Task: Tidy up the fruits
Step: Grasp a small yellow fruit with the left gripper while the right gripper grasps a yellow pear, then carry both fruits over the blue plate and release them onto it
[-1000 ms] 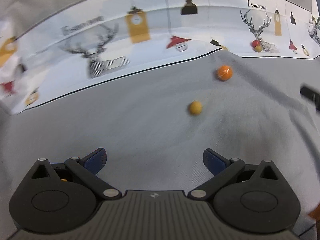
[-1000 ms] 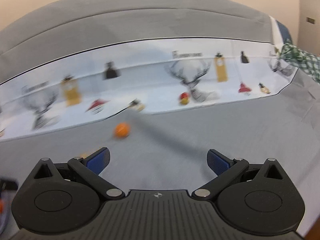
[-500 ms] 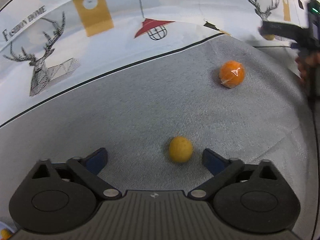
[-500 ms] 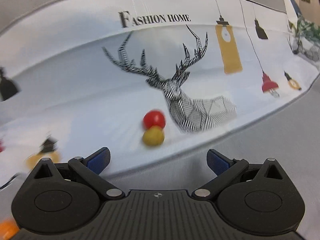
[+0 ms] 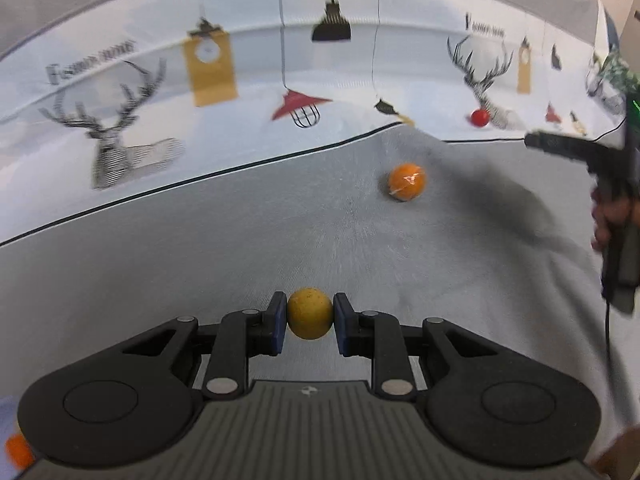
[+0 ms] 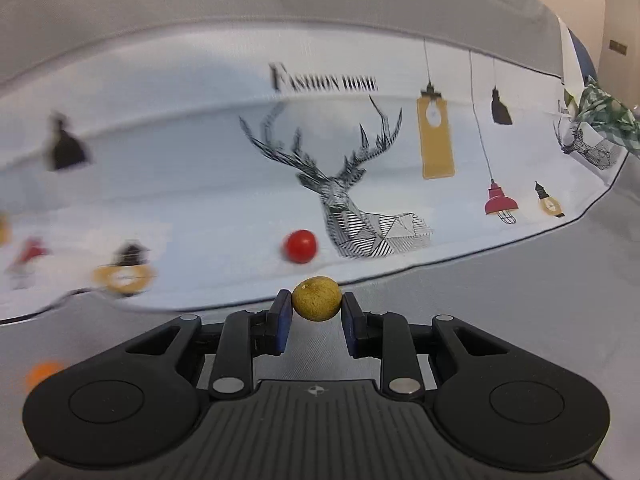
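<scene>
My left gripper (image 5: 310,318) is shut on a small yellow fruit (image 5: 309,313), its blue pads pressing both sides, just above the grey cloth. An orange fruit in clear wrap (image 5: 406,181) lies farther off on the grey cloth. A red fruit (image 5: 479,117) sits on the white printed cloth beyond. My right gripper (image 6: 316,304) is shut on another small yellow-brown fruit (image 6: 317,298) near the edge of the white cloth. The red fruit (image 6: 301,245) rests just behind it, beside the deer print. An orange fruit (image 6: 42,373) shows at the lower left of the right wrist view.
A grey cloth (image 5: 280,240) covers the near surface, and a white printed cloth (image 6: 200,184) with deer and lamp drawings lies behind it. A green checked cloth (image 6: 604,116) sits at the far right. The other hand-held gripper and a hand (image 5: 612,208) show at the right of the left wrist view.
Both grippers went from open to shut, each on a small yellow fruit. The right one moved in toward the pair by the deer print; the yellow one there has left the red fruit.
</scene>
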The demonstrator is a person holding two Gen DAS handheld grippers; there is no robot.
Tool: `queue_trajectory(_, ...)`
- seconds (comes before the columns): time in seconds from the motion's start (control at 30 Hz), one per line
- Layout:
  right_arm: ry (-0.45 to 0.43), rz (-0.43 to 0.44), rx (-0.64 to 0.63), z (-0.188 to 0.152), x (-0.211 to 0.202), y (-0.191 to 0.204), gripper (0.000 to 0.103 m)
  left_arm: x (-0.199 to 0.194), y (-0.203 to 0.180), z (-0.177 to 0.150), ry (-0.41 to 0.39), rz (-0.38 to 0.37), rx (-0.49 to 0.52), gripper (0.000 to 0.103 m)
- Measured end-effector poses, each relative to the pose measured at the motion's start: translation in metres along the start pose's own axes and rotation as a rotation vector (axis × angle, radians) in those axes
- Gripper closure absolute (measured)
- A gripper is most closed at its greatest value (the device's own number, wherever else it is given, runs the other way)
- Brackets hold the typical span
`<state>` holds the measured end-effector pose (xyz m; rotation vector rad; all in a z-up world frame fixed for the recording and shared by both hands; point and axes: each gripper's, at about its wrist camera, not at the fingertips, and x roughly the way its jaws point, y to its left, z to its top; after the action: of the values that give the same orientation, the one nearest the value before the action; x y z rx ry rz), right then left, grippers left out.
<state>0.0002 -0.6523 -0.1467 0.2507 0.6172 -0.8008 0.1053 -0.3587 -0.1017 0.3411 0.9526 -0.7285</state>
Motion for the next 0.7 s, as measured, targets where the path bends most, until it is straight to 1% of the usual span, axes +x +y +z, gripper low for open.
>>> queue_trajectory(0.1, -0.009, 0.085, 0.023, -0.008, -0.073, 0.005, 0.075, -0.051, 0.004, -0.020, -0.011, 0.006, 0.000, 0.076)
queue_trajectory(0.2, -0.022, 0.192, 0.020, -0.023, -0.148, 0.020, 0.075, -0.102, 0.008, -0.044, -0.009, 0.016, -0.007, 0.076)
queue_trajectory(0.27, -0.013, 0.266, 0.010, -0.037, -0.196, 0.035, 0.075, -0.134, 0.016, -0.064, -0.003, 0.022, -0.033, 0.076)
queue_trajectory(0.33, -0.015, 0.318, 0.005, -0.052, -0.238, 0.051, 0.075, -0.159, 0.028, -0.083, 0.018, 0.025, -0.063, 0.076)
queue_trajectory(0.43, -0.014, 0.376, -0.028, -0.076, -0.297, 0.082, 0.075, -0.194, 0.046, -0.112, 0.040, 0.056, -0.096, 0.076)
queue_trajectory(0.53, 0.032, 0.459, -0.031, -0.096, -0.345, 0.111, 0.075, -0.223, 0.068, -0.141, 0.048, 0.080, -0.131, 0.076)
queue_trajectory(0.63, 0.086, 0.534, -0.065, -0.118, -0.384, 0.141, 0.075, -0.256, 0.089, -0.172, 0.028, 0.116, -0.160, 0.076)
queue_trajectory(0.7, 0.113, 0.567, -0.100, -0.132, -0.406, 0.159, 0.075, -0.274, 0.100, -0.189, 0.009, 0.140, -0.179, 0.076)
